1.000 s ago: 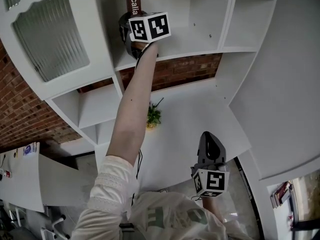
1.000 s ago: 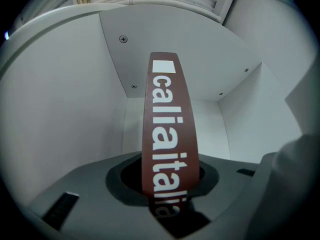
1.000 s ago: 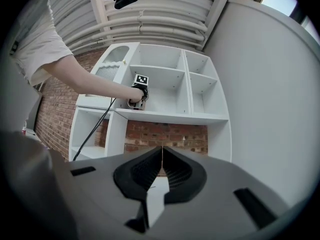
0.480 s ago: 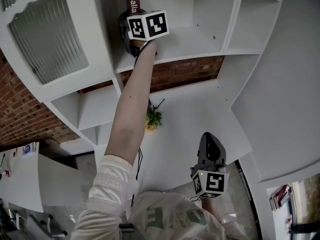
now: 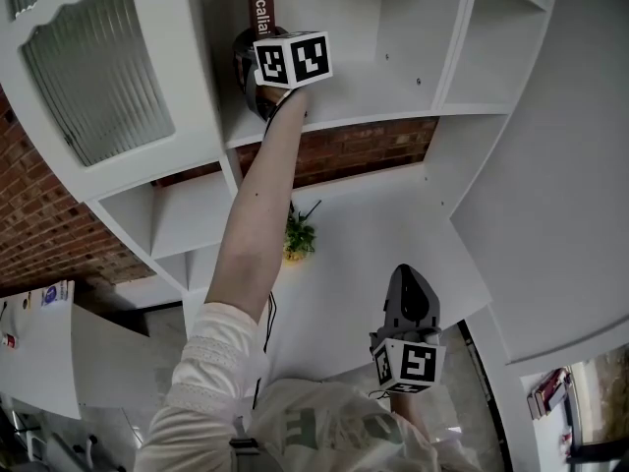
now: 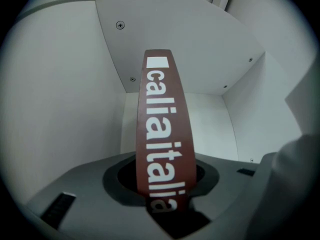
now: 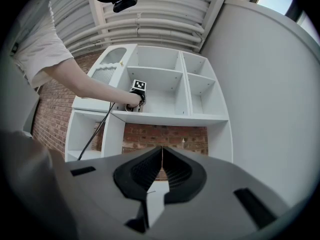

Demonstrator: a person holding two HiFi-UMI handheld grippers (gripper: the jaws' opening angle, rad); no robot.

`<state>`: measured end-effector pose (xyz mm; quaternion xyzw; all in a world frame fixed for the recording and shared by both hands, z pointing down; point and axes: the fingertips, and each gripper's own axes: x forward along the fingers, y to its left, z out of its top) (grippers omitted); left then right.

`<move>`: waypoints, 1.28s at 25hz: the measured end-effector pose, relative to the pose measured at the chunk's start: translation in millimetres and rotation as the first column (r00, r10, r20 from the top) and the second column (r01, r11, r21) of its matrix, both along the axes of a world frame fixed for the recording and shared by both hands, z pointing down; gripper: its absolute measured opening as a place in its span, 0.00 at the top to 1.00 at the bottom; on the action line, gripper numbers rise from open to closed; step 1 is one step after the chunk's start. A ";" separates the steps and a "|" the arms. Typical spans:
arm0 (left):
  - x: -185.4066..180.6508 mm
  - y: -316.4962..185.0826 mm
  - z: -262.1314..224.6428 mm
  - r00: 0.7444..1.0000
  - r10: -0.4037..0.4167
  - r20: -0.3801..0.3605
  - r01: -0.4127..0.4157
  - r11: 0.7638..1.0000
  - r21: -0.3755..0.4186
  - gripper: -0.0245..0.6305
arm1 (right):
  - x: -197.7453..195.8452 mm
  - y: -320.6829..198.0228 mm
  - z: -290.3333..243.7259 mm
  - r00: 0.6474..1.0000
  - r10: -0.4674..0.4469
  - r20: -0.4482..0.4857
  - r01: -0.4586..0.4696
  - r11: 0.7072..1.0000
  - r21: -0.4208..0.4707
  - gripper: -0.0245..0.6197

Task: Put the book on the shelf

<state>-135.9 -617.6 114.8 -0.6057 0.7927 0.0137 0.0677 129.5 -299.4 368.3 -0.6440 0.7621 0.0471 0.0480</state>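
The brown book (image 5: 260, 3) with white lettering on its spine stands upright in the left compartment of the white shelf (image 5: 373, 87), close to the compartment's left wall. My left gripper (image 5: 257, 42) is shut on it from the front. In the left gripper view the book's spine (image 6: 162, 129) rises between the left gripper's (image 6: 162, 196) jaws, with the compartment's back wall behind it. My right gripper (image 5: 411, 278) hangs low in front of the shelf, shut and holding nothing. In its own view the right gripper's (image 7: 161, 159) jaws meet, and the left gripper (image 7: 138, 87) shows far off at the shelf.
A cabinet door with ribbed glass (image 5: 93, 67) is left of the compartment. More white compartments (image 5: 491, 37) lie to the right. A brick wall (image 5: 344, 150) shows under the shelf board, and a small green plant (image 5: 298, 236) stands on the white surface below.
Hardly anything. The left gripper stays shut on the book in the compartment; the right gripper has drifted slightly lower in the head view.
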 end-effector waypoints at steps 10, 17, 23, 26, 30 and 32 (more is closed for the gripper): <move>2.9 19.8 -6.7 0.999 0.045 0.027 -0.046 0.998 0.041 0.56 | 7.9 18.7 -12.4 1.000 0.015 0.016 -0.016 0.998 0.055 0.94; 17.5 49.4 -19.2 0.994 0.090 0.057 -0.096 0.990 0.105 0.52 | 1.4 36.3 -16.5 1.000 0.006 0.001 -0.006 0.998 0.065 0.94; 26.5 88.6 -30.9 0.988 0.152 0.025 -0.154 0.972 0.179 0.49 | -4.9 47.2 -14.9 1.000 -0.014 0.000 0.014 0.998 0.060 0.94; 36.4 124.4 -37.5 0.981 0.194 0.026 -0.194 0.947 0.256 0.49 | -13.0 50.6 -13.3 0.999 -0.031 -0.006 0.031 0.998 0.056 0.94; 55.6 194.5 -50.6 0.961 0.263 0.088 -0.276 0.879 0.389 0.49 | -22.8 57.3 -17.3 0.998 -0.054 -0.022 0.056 0.997 0.059 0.94; 68.4 231.9 -56.1 0.942 0.298 0.152 -0.334 0.833 0.441 0.49 | -26.0 59.9 -18.4 0.998 -0.060 -0.020 0.061 0.996 0.061 0.94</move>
